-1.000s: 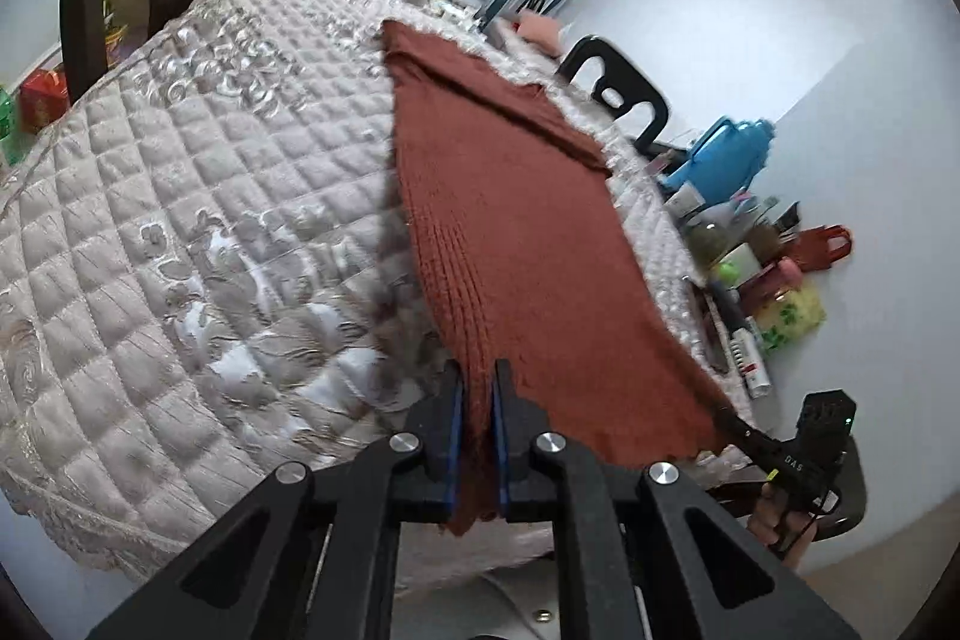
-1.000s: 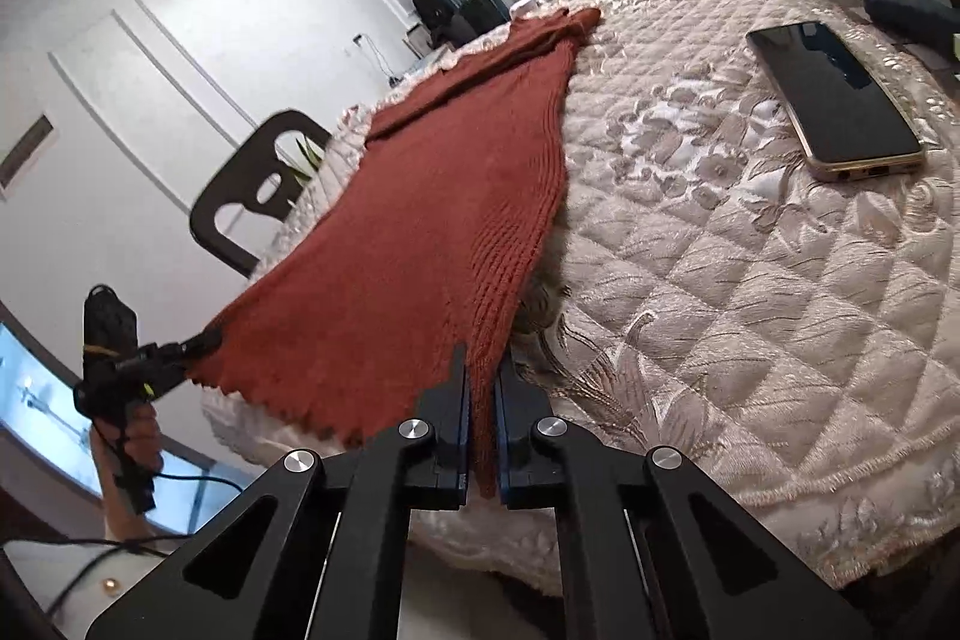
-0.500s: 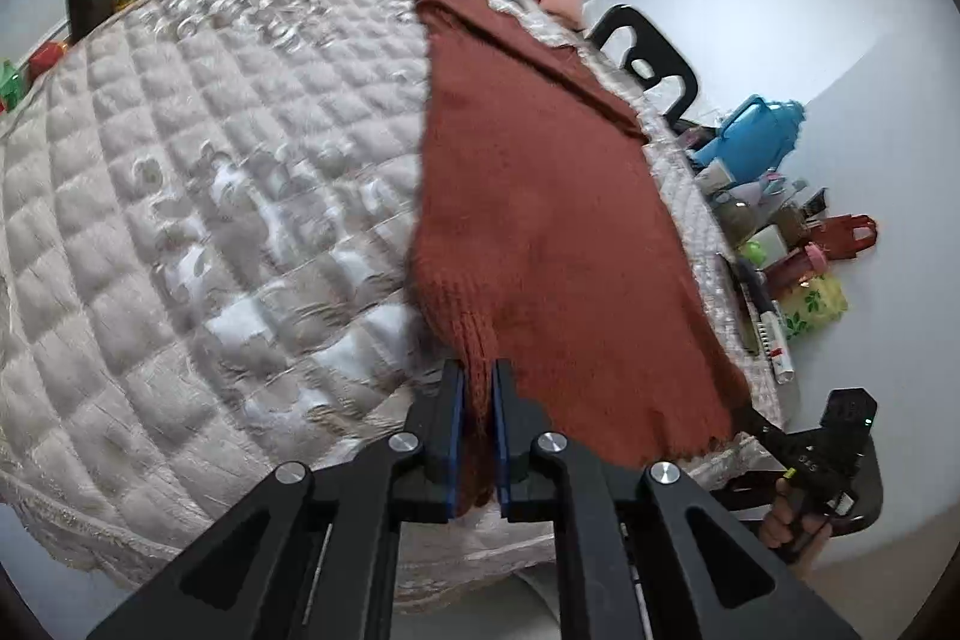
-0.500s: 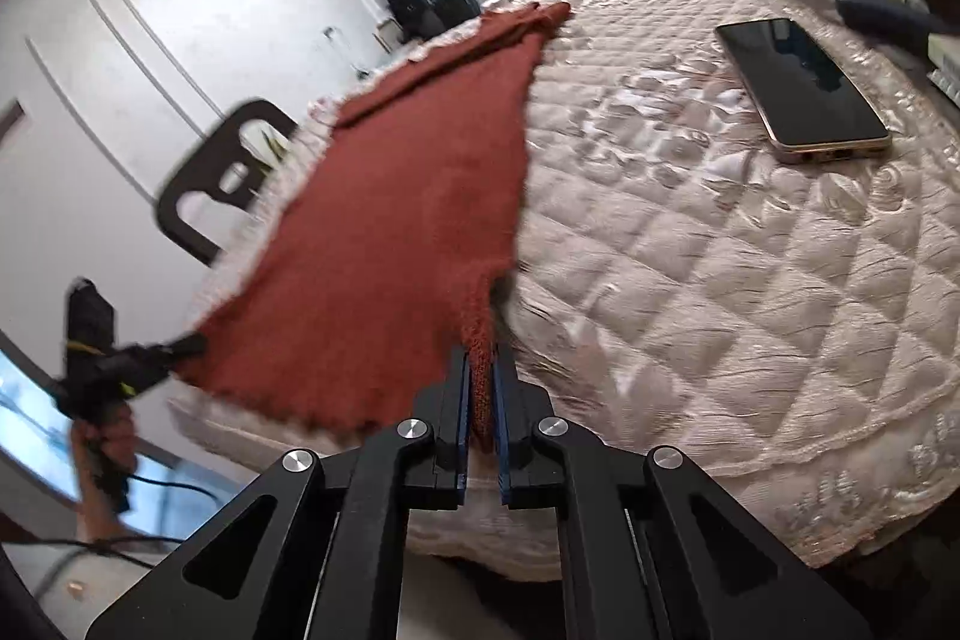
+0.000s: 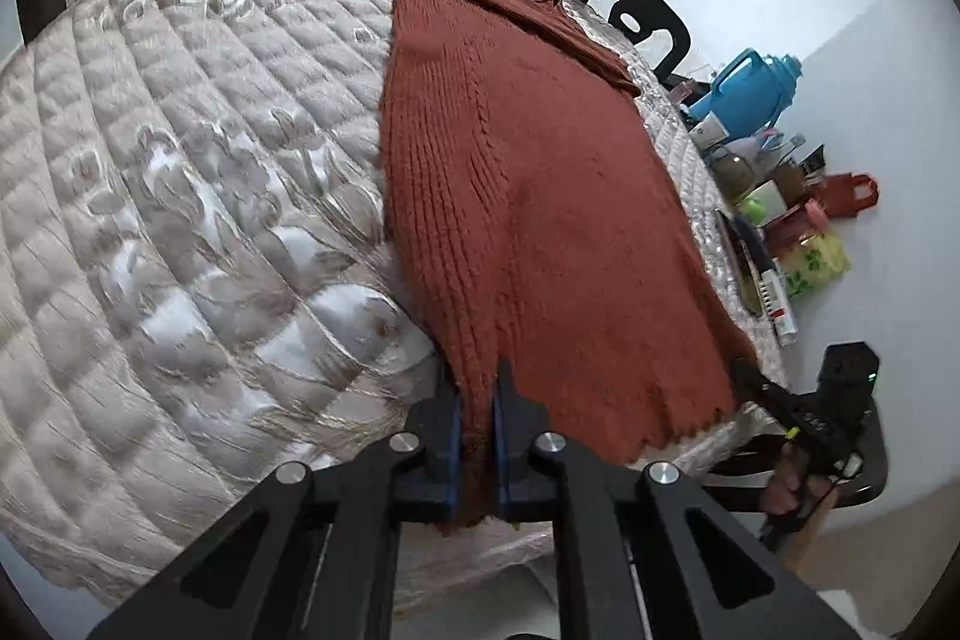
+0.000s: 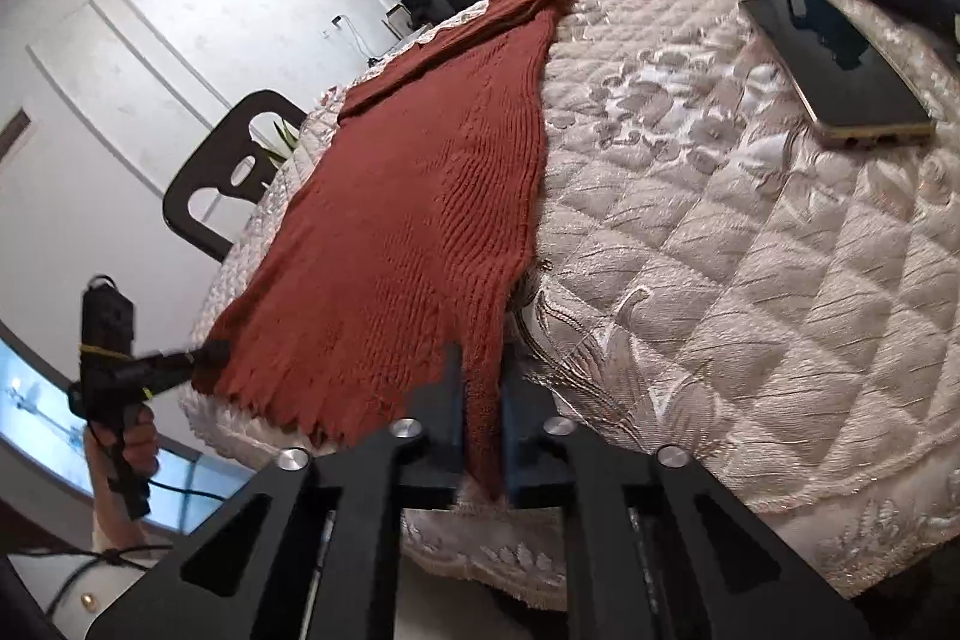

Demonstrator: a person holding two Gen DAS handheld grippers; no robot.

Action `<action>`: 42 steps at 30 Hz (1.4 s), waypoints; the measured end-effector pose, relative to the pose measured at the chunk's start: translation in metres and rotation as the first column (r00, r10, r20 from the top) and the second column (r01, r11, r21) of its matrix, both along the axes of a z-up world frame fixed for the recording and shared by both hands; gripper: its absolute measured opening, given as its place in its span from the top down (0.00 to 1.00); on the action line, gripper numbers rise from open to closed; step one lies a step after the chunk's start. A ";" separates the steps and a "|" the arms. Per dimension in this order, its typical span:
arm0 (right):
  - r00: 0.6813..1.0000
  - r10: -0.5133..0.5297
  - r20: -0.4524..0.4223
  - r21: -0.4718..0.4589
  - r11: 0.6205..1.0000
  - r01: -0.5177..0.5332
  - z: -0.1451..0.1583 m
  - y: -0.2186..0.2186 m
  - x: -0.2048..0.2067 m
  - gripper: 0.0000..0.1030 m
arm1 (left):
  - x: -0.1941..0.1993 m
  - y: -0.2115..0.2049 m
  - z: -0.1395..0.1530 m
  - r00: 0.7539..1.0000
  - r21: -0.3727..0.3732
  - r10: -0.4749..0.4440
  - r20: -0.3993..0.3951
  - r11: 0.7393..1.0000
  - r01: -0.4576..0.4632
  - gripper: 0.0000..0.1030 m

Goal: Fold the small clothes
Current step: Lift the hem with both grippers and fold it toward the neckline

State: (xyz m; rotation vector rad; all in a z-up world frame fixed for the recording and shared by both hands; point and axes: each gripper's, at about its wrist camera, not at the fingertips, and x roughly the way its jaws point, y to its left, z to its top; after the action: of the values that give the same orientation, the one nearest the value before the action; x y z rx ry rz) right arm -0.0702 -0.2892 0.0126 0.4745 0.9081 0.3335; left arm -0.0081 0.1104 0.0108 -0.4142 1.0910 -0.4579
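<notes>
Rust knit garment [image 5: 528,196] spread flat along the quilted worktop [image 5: 198,172], hem at the near edge. Left gripper [image 5: 477,436] and right gripper [image 6: 483,430] each clamped on a hem corner, fingers [image 5: 451,451] pinching the wool. Soft, light, stretchy; likely to sag and drag. Best held at corners, lifted evenly.

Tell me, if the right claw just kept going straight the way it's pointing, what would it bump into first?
Most likely the rust-red knitted garment itself. The right claw is shut on its near corner and points down along it, so the knit, lying on the quilted tablecloth, comes first. The phone lies well off to the side.
</notes>
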 end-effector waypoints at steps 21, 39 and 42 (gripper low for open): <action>0.969 -0.005 0.247 0.272 0.960 -0.065 0.073 -0.024 -0.054 0.95 | -0.048 0.031 0.082 0.971 -0.265 0.088 0.222 0.964 -0.027 0.91; 0.951 -0.063 0.304 0.175 0.985 0.009 0.133 -0.029 0.104 0.95 | 0.118 0.026 0.113 0.957 -0.253 0.161 0.240 0.962 -0.098 0.91; 0.951 -0.069 0.300 0.153 0.988 0.023 0.138 -0.025 0.130 0.95 | 0.149 0.020 0.115 0.956 -0.231 0.171 0.236 0.966 -0.116 0.91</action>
State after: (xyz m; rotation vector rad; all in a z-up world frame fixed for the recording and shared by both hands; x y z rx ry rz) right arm 0.0601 -0.3139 0.1502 0.5626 0.5722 0.4208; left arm 0.1406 0.1306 0.1255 -0.6053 0.7582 -0.4865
